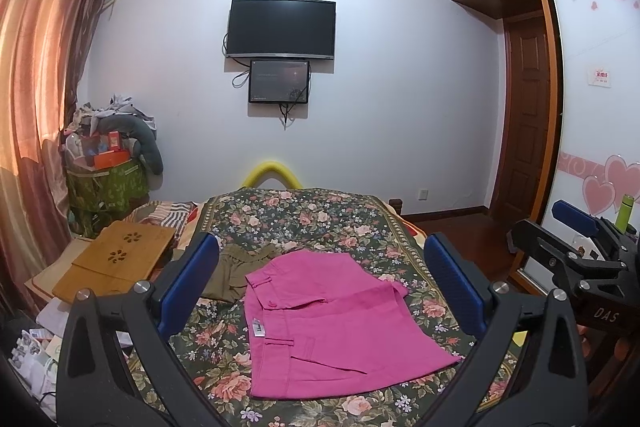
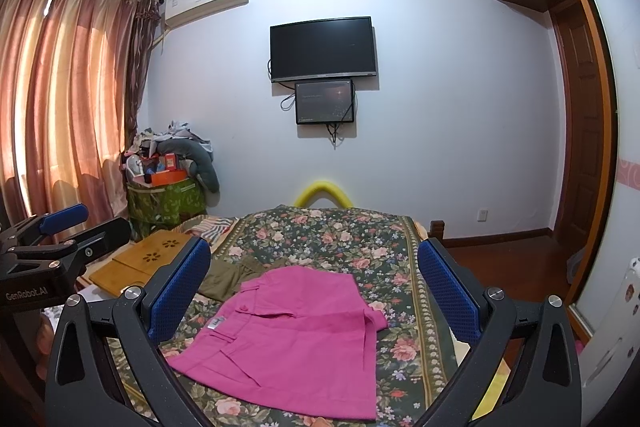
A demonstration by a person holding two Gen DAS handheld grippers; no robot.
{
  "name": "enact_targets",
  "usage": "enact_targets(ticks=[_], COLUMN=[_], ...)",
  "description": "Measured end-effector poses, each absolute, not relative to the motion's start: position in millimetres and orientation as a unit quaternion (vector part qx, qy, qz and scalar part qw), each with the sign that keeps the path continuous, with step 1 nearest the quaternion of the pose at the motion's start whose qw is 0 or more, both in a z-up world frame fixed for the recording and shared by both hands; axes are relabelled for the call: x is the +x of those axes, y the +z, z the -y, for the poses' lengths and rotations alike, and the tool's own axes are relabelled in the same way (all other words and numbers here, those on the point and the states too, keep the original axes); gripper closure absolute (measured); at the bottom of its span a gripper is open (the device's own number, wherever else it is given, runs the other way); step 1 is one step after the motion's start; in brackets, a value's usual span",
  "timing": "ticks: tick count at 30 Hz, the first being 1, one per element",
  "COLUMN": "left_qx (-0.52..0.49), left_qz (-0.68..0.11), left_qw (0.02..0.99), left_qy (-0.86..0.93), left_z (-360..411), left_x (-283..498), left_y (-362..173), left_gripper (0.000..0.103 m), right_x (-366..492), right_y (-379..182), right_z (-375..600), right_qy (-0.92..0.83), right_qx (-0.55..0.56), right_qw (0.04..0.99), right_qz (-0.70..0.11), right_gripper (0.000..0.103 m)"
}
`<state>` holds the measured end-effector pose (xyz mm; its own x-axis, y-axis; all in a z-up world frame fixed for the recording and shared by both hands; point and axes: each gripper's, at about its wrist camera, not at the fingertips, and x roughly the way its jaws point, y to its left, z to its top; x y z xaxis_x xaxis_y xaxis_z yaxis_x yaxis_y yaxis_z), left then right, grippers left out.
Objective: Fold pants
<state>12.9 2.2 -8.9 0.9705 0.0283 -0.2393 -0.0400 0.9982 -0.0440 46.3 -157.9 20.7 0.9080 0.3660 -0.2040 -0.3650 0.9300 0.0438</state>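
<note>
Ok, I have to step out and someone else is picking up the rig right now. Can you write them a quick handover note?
Left hand-held gripper: open, empty, above the bed. Right hand-held gripper: open, empty, alongside.
Bright pink cotton shorts lie flat on the floral bedspread, apparently already folded in half. A crumpled olive-green garment lies beside their waistband.
Left: finish folding the pink pair; the olive one looks unfolded.
</note>
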Motion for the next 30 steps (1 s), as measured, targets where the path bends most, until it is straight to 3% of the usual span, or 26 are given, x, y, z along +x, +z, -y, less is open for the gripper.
enact_targets(ticks=[30], left_qx=[-0.028], left_qz=[-0.123], left_qw=[0.992], left_qy=[0.019], left_z=[-3.4], left_x=[13.5], left_y=[-7.4], left_gripper=[0.0], right_x=[47.1], right_y=[22.8], right_z=[158.3], right_qy=[0.184], right_qx=[0.002], right_qw=[0.977], right_qz=[-0.106], right_gripper=[0.0])
